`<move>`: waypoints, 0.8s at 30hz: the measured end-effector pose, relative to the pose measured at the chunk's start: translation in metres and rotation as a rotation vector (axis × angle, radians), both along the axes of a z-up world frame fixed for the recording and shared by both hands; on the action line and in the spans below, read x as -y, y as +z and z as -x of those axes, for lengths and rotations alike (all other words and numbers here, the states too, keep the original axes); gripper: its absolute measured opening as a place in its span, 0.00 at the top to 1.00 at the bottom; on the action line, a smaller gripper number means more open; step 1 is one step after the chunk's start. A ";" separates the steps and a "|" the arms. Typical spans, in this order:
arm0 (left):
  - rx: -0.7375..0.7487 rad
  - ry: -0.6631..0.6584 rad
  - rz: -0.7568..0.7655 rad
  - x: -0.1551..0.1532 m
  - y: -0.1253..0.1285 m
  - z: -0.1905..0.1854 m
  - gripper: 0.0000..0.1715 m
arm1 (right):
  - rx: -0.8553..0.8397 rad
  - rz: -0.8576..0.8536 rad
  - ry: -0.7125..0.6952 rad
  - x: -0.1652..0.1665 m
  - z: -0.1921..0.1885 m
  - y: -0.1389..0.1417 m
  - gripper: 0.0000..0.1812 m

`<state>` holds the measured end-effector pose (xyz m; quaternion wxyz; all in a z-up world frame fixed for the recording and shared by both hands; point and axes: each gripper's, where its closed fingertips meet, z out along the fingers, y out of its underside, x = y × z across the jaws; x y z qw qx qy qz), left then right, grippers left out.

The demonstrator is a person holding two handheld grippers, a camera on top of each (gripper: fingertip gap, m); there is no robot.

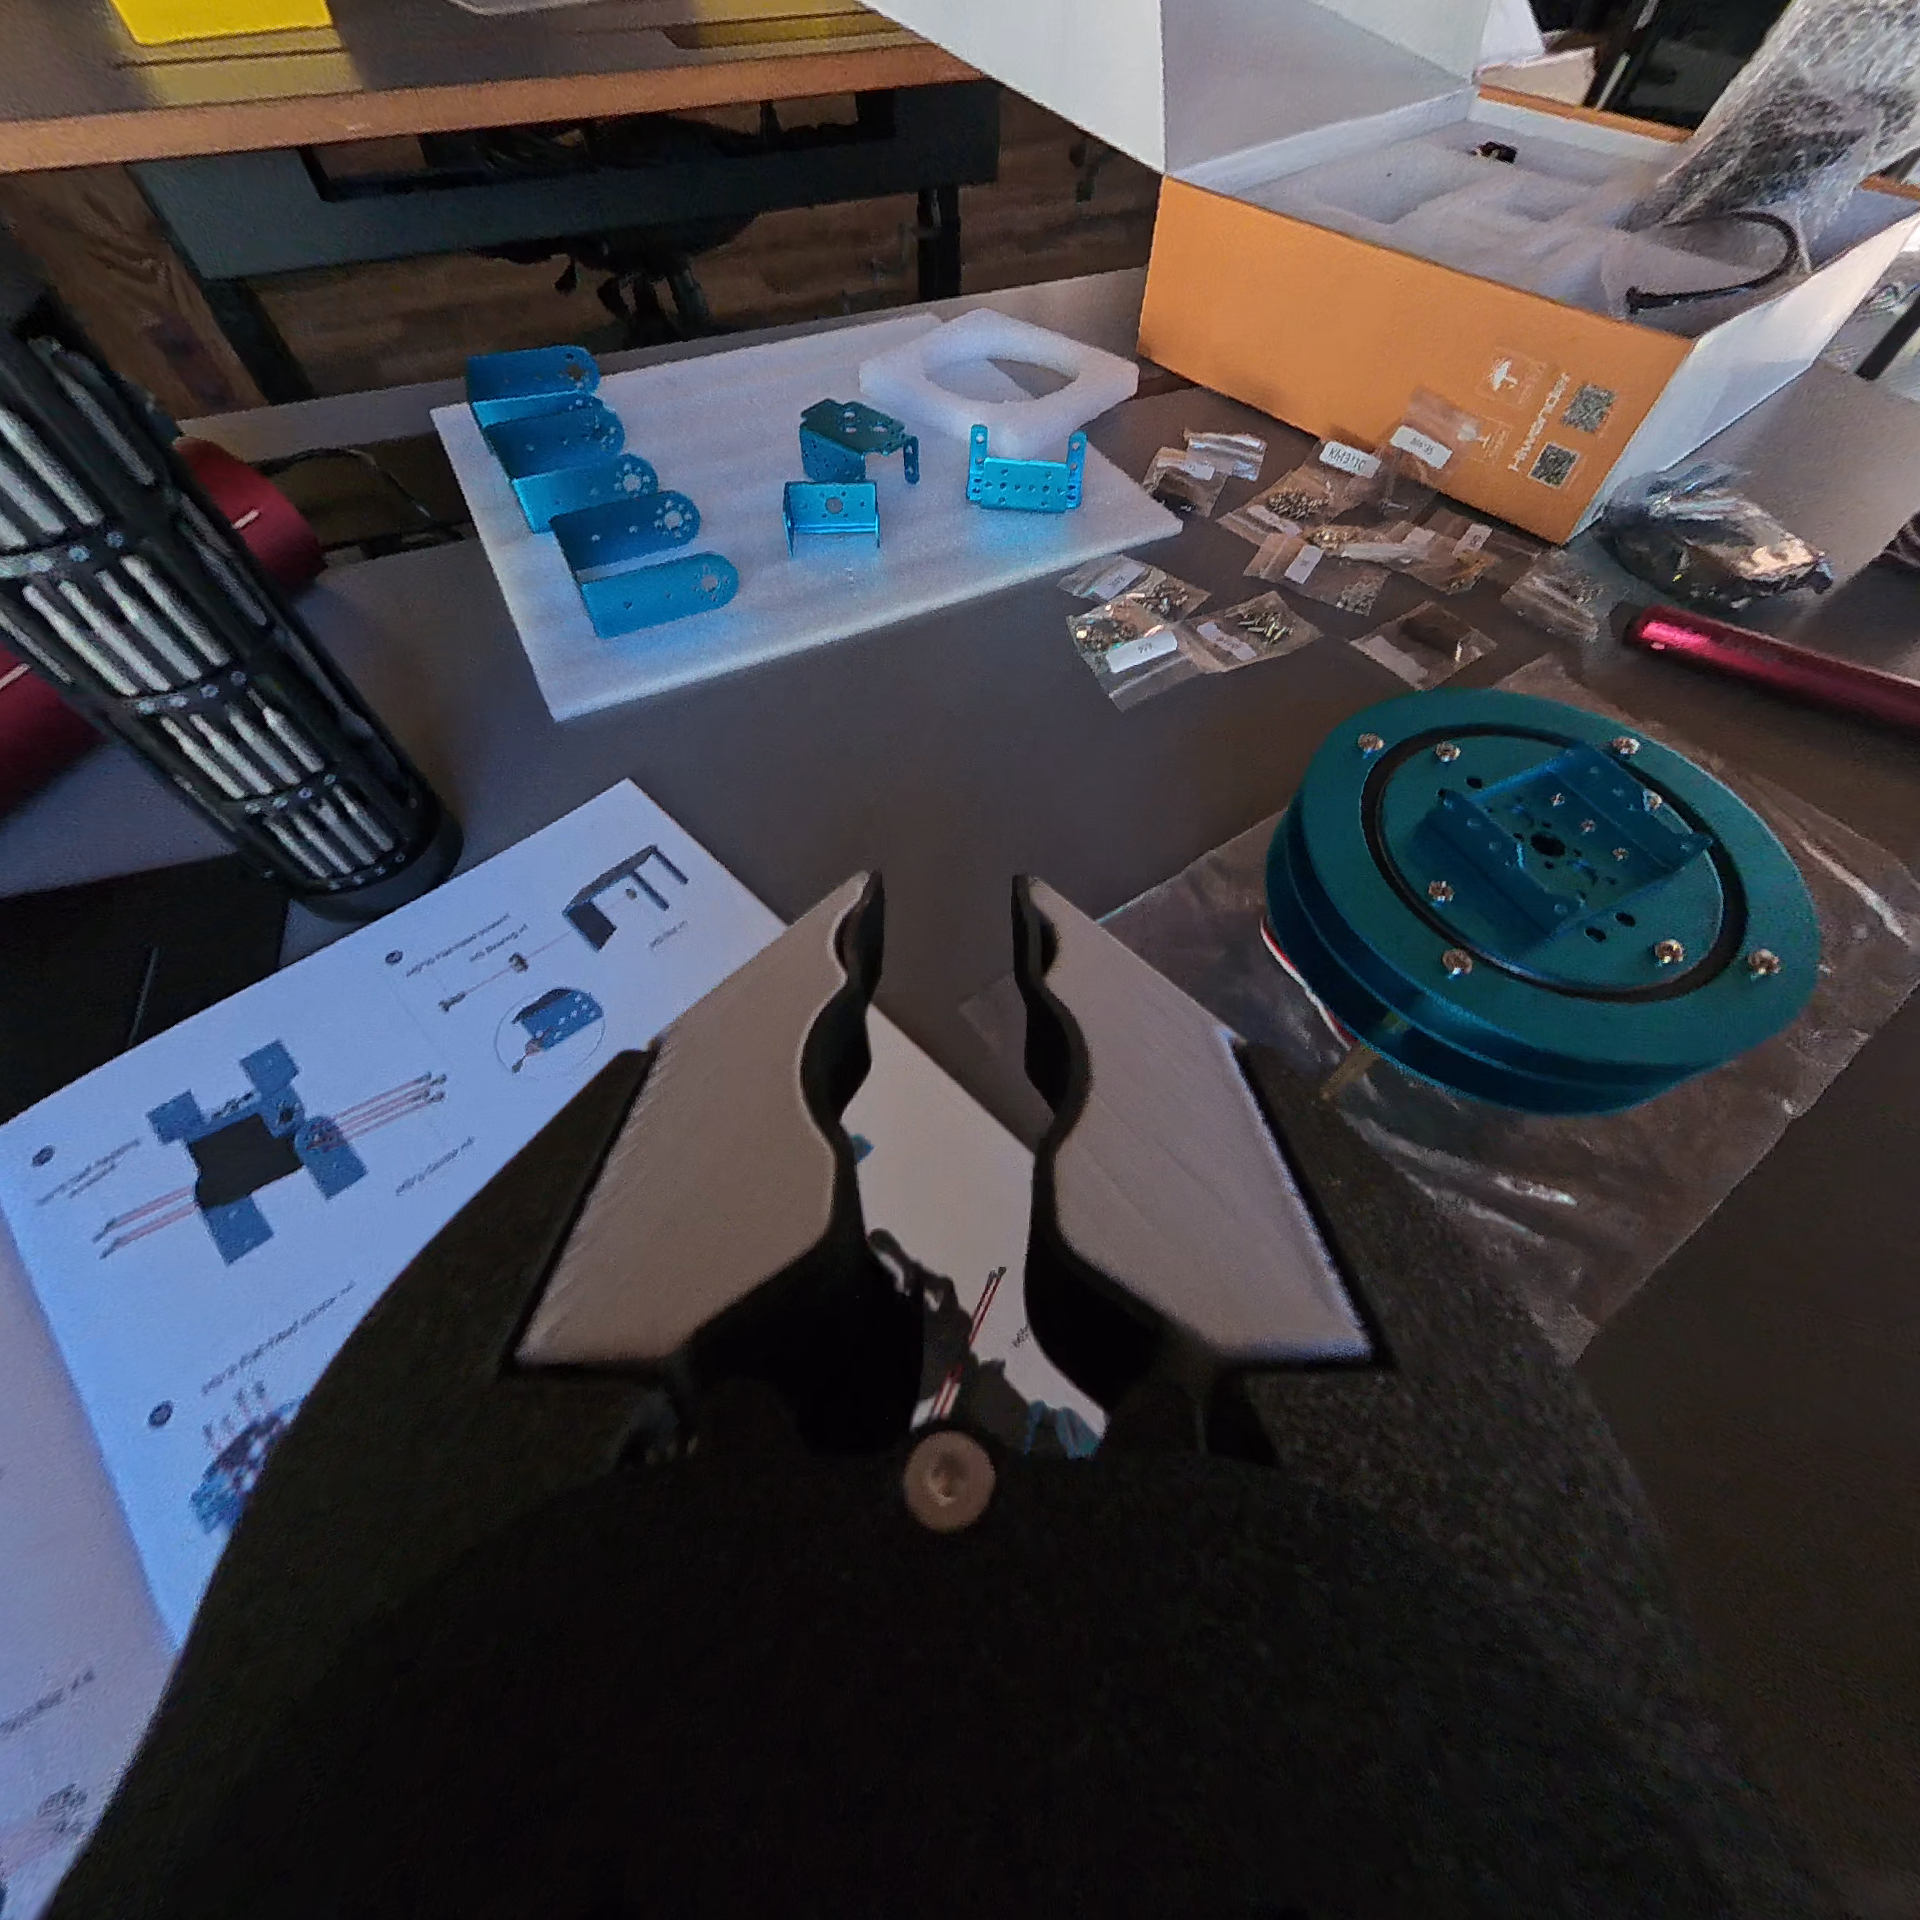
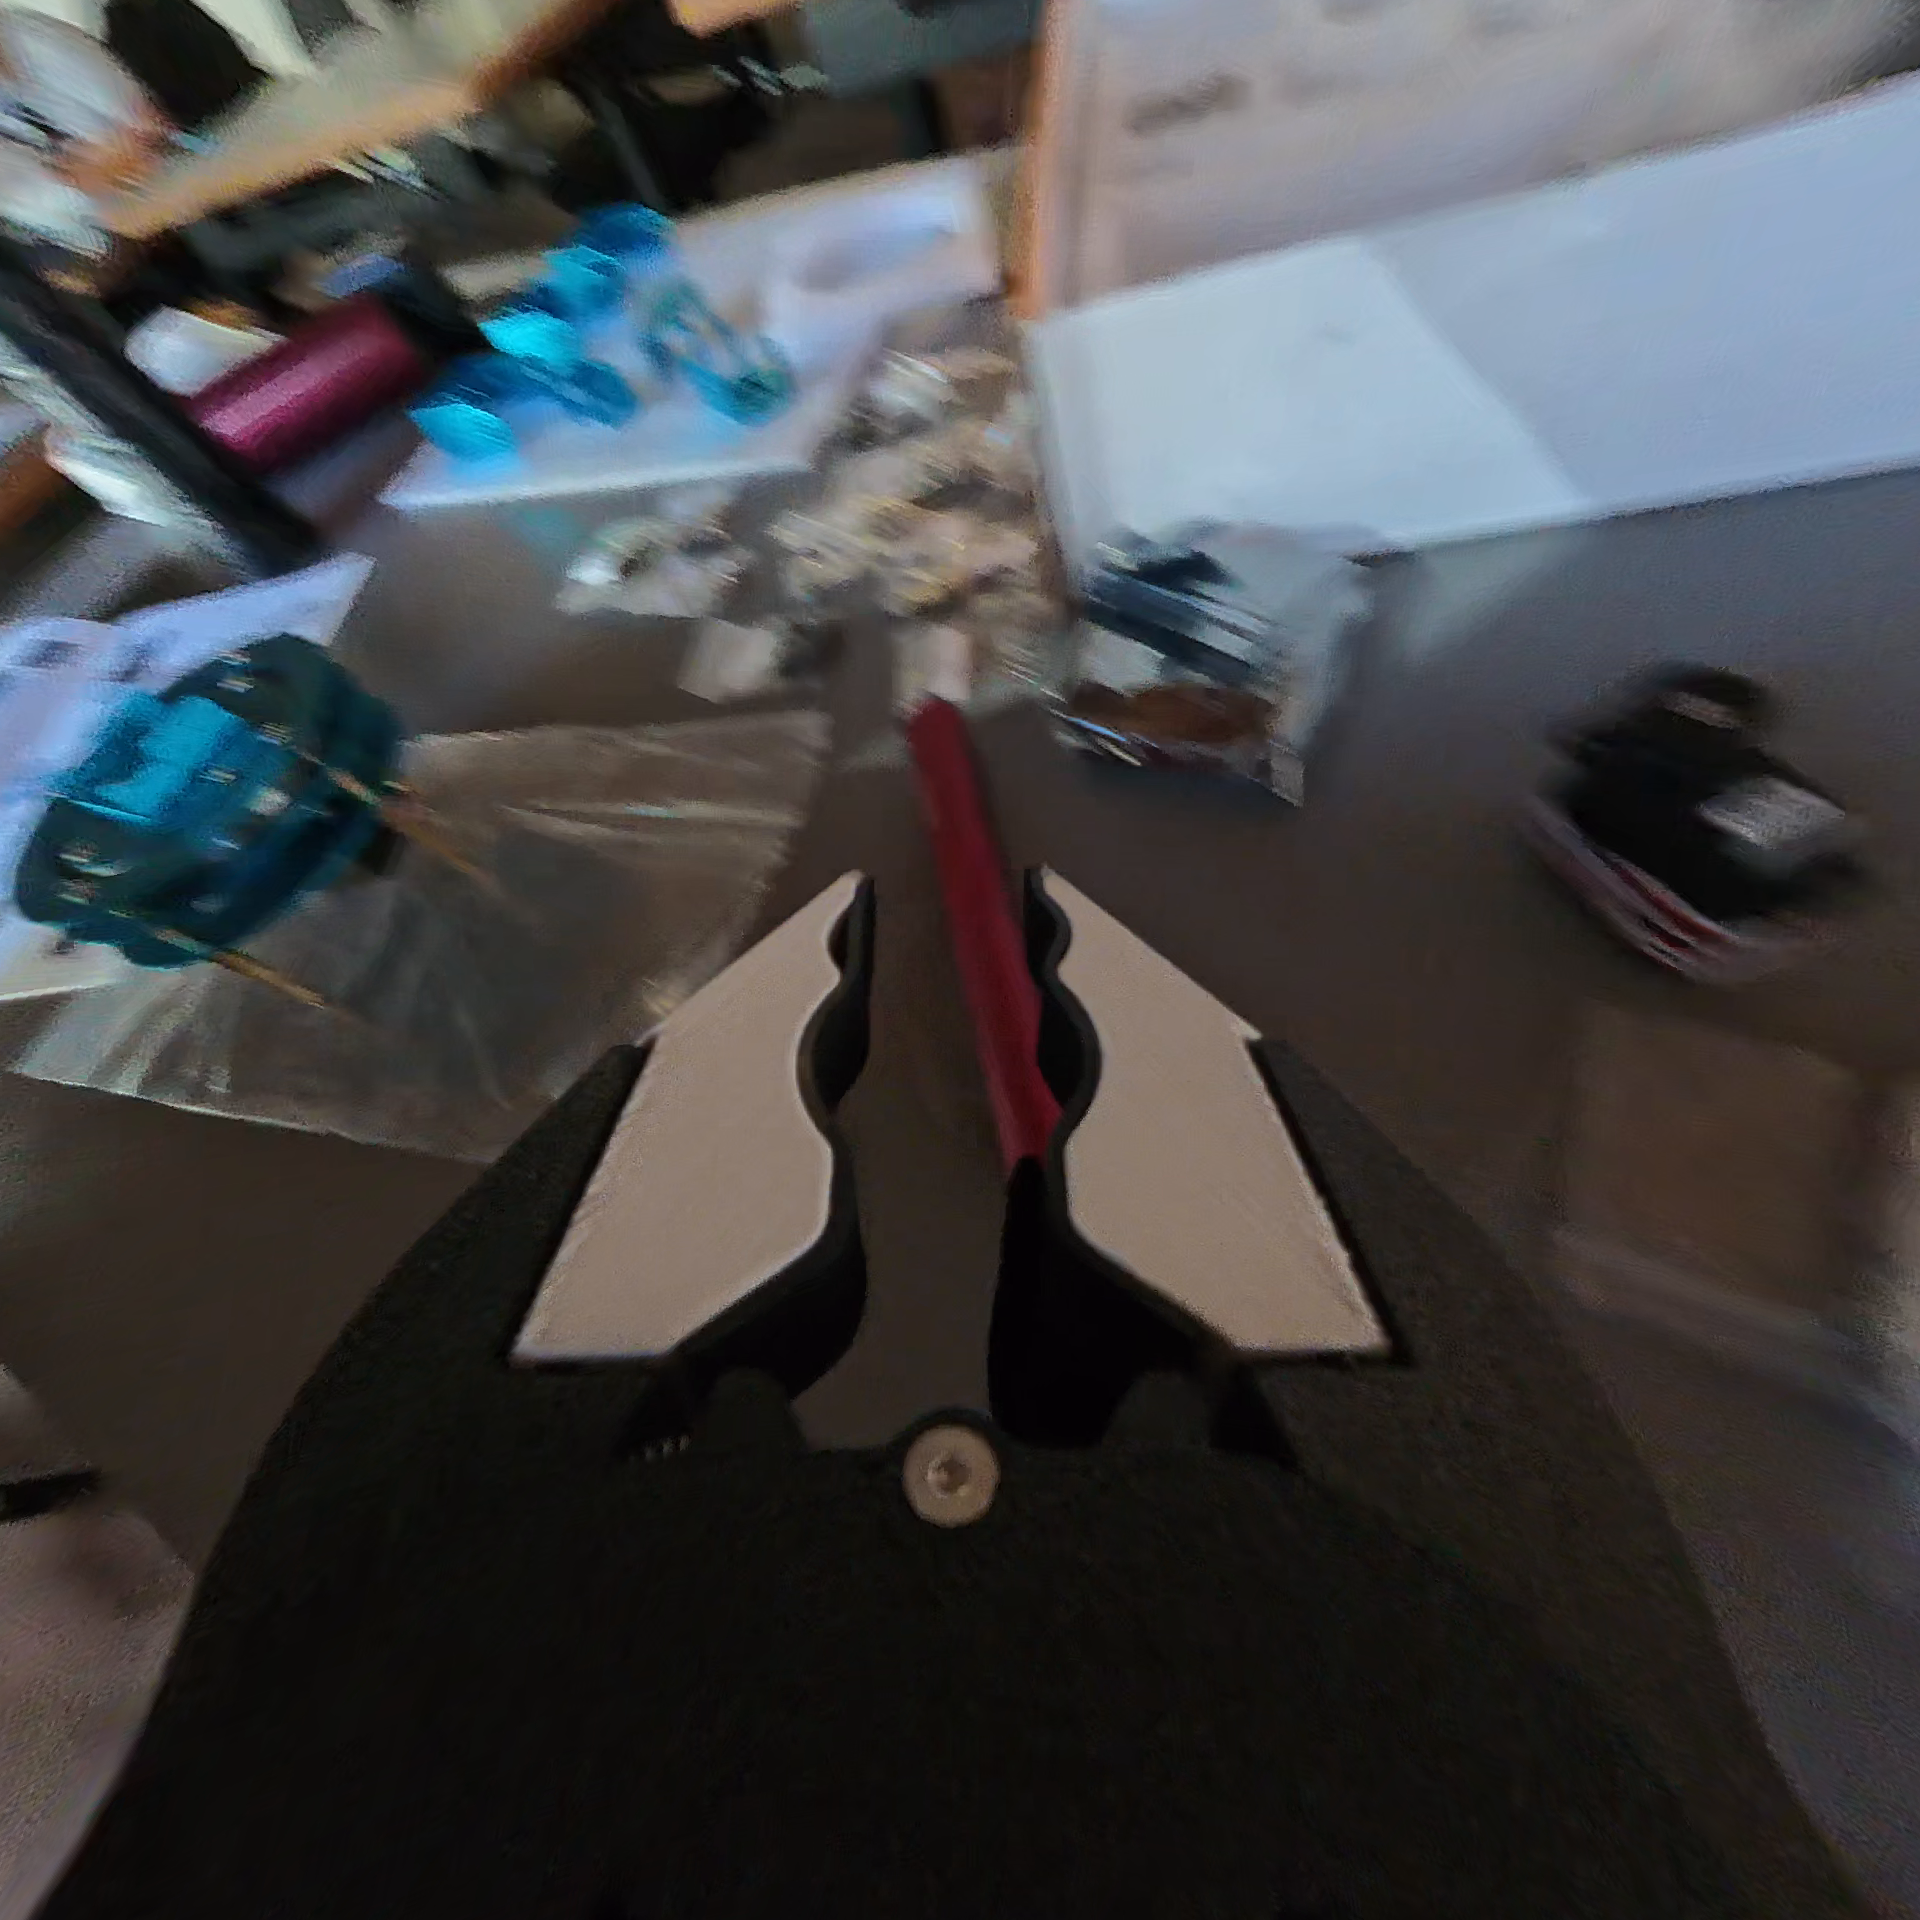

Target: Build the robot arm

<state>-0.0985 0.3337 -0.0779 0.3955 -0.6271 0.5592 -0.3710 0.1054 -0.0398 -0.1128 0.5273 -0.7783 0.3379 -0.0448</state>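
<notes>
The left gripper (image 1: 948,894) is seen with its jaws apart and nothing between them. It hangs over a printed sheet (image 1: 312,1091) on the grey table (image 1: 935,727), and no contact with the sheet can be made out. Just to its right a teal disc (image 1: 1548,904) is set on a clear plastic bag (image 1: 1558,1195); a blue bracket (image 1: 1558,821) is fixed on the disc's top face.

The right gripper (image 2: 948,894) is also seen with its jaws apart. A red rod (image 2: 982,925) lies in the gap, close against the right finger (image 2: 1174,1122); whether it is touched cannot be told, since the right wrist view is blurred. The rod is not clamped.

An orange box (image 1: 1382,343) with its lid raised stands at the far right of the table. White foam is seen inside it, and a clear bag with a dark cable (image 1: 1745,239) rests at its rim. On a white foam sheet (image 1: 883,603) beyond the left gripper, a row of blue brackets (image 1: 603,488) is laid out, with three smaller ones (image 1: 852,468) and a white foam frame (image 1: 997,374) beside them. Small bags of screws (image 1: 1299,561) are spread between that sheet and the box. A black mesh cylinder (image 1: 197,644) stands at the left.
</notes>
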 end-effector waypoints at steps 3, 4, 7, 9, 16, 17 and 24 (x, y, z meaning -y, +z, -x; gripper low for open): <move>-0.022 0.046 -0.029 -0.006 -0.004 0.017 0.86 | 0.025 -0.003 0.034 -0.046 -0.005 -0.005 0.85; -0.028 0.063 -0.036 -0.009 -0.005 0.023 0.86 | 0.028 0.002 0.053 -0.059 -0.005 -0.006 0.84; -0.036 0.107 -0.035 -0.017 -0.006 0.038 0.86 | 0.047 -0.004 0.100 -0.086 -0.006 -0.005 0.83; -0.032 0.130 -0.025 -0.022 -0.006 0.046 0.86 | 0.041 0.050 0.102 -0.091 -0.010 -0.013 0.83; -0.031 0.144 -0.001 -0.026 -0.010 0.048 0.86 | 0.085 0.217 0.140 -0.102 -0.003 -0.033 0.82; -0.032 0.139 -0.002 -0.025 -0.011 0.046 0.86 | 0.103 0.227 0.137 -0.103 -0.004 -0.033 0.82; -0.051 0.083 0.001 -0.013 -0.017 0.028 0.86 | 0.068 0.109 0.117 -0.108 -0.005 -0.024 0.82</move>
